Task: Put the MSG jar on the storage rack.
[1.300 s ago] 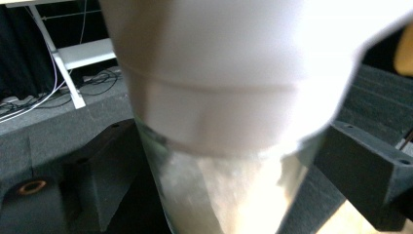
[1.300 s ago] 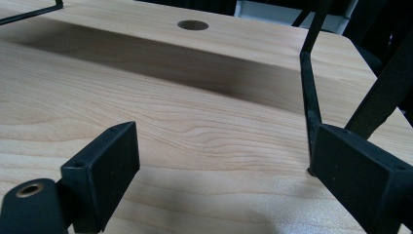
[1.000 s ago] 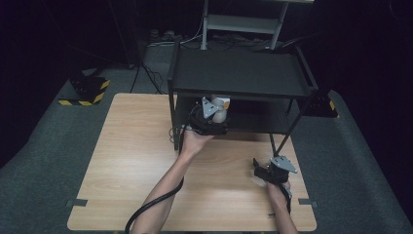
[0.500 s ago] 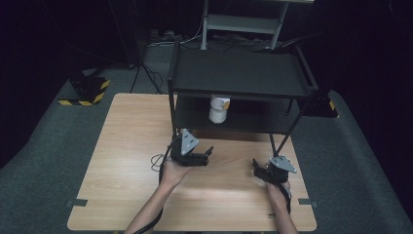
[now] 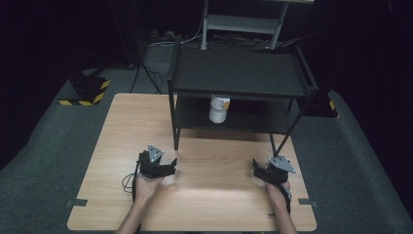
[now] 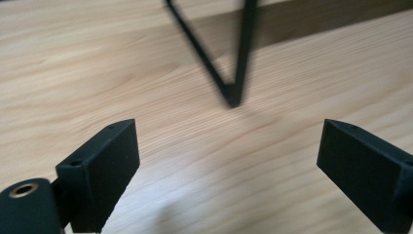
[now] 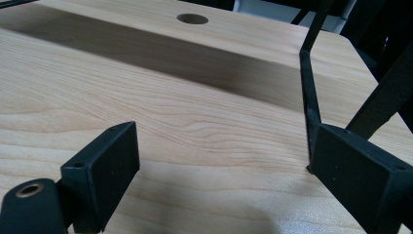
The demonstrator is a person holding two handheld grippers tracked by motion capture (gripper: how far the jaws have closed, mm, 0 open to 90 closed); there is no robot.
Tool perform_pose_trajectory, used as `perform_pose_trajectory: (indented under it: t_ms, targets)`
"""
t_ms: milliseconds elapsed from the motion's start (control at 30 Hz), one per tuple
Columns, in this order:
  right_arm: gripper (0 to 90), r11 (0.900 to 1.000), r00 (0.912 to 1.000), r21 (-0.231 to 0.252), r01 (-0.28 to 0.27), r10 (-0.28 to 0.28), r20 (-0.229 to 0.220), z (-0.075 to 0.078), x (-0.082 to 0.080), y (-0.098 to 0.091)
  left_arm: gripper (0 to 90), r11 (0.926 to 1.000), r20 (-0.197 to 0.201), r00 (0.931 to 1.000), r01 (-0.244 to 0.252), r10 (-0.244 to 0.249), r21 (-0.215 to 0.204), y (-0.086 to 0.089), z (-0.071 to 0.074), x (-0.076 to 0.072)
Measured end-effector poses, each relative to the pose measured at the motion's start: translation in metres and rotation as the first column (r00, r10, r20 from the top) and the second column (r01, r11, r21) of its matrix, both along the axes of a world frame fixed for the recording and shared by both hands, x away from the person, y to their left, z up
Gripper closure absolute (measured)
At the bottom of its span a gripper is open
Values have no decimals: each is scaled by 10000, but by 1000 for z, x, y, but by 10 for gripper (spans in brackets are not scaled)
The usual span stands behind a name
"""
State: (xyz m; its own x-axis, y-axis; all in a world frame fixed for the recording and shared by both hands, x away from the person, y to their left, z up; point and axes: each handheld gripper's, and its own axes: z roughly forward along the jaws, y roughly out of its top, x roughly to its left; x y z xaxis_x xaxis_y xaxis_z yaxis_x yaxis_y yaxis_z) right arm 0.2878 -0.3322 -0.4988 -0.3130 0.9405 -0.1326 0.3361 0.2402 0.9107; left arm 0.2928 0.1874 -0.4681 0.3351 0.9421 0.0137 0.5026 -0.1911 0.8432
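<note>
Resting low over the wooden surface (image 5: 214, 190), the left tongs (image 5: 171, 165) are standing wide apart with nothing between their jaws, which have just been closing slightly. In the left gripper view they are pointing toward a black leg (image 6: 233, 92) of the shelf rack (image 5: 241, 73), blurred. The right tongs (image 5: 257, 170) are gaping wide and holding nothing, sitting near the rack's right front leg (image 7: 308, 102). A white cylindrical container (image 5: 218, 108) with an orange mark is standing on the rack's lower shelf, well apart from both tongs.
</note>
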Motion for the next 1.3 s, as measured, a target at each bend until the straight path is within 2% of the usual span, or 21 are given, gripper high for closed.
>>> perform_pose_trajectory:
  t_ms: [167, 200, 233, 467, 633, 767, 1300]
  targets:
    - [103, 10000, 10000, 8, 48, -48, 4, 0, 0, 1, 84, 9992, -239, 9990, -388, 387, -47, 6, -10, 9]
    - [103, 10000, 10000, 15, 50, -50, -3, 0, 0, 1, 85, 9986, -424, 9978, -522, 519, -52, 6, -10, 12]
    - [103, 10000, 10000, 15, 41, -41, -1, 0, 0, 1, 88, 9982, -154, 9983, -571, 568, -192, 7, -13, 9]
    - [103, 10000, 10000, -8, 35, -35, -28, 0, 0, 1, 90, 9954, -270, 9954, -928, 921, -226, 5, -14, 10]
    - [103, 10000, 10000, -49, 26, -26, -58, 1, 0, 2, 90, 9962, -147, 9963, -842, 846, 242, -4, -15, 7]
    - [103, 10000, 10000, -52, 56, -56, -54, 1, -1, 2, 90, 9948, -130, 9948, -1008, 1009, 122, -4, -15, 6]
    - [103, 9999, 10000, -131, -24, 23, -67, 1, 0, 2, 90, 9938, -110, 9942, -1067, 1071, 306, -7, -15, 5]
